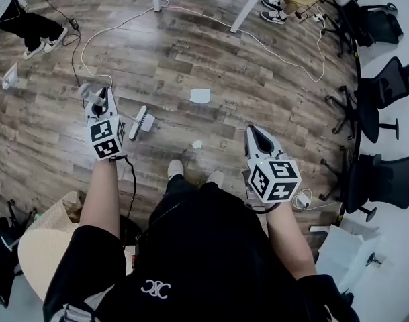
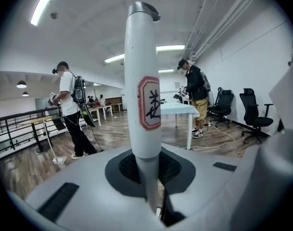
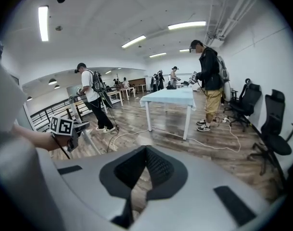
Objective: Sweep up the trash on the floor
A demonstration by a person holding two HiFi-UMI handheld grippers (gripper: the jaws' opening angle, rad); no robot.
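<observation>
Left gripper (image 2: pixel 147 179) is clamped on a smooth white round pole (image 2: pixel 141 71) that stands upright between its jaws. The pole has a grey cap on top. A red-bordered label (image 2: pixel 150 103) on the pole carries one black character, which I can't read. The dark ribbed pads (image 2: pixel 123 166) press on the pole's thinner lower part.

In the head view a white brush head (image 1: pixel 142 121) with comb-like teeth lies on the floor (image 1: pixel 211 59) just right of the left gripper (image 1: pixel 100 107). The floor is brown wood plank with a matte grain.

Right gripper (image 3: pixel 145 153) has its jaws together and nothing between them. It hangs over the floor to the right of the person's pale shoes (image 1: pixel 176 168).

Trash:
- A flat white paper scrap (image 1: pixel 200 95), roughly square, lies ahead of both grippers and between them.
- A small crumpled white bit (image 1: pixel 197 143) lies left of the right gripper (image 1: pixel 258 137).

Each gripper has a cube with black-and-white square markers.

A thin white cable (image 1: pixel 271 49) loops across the floor farther ahead. Ahead of the right gripper stands a pale blue worktop (image 3: pixel 170 97) on white legs. Black mesh office chairs (image 3: pixel 273 124) stand to the right.
</observation>
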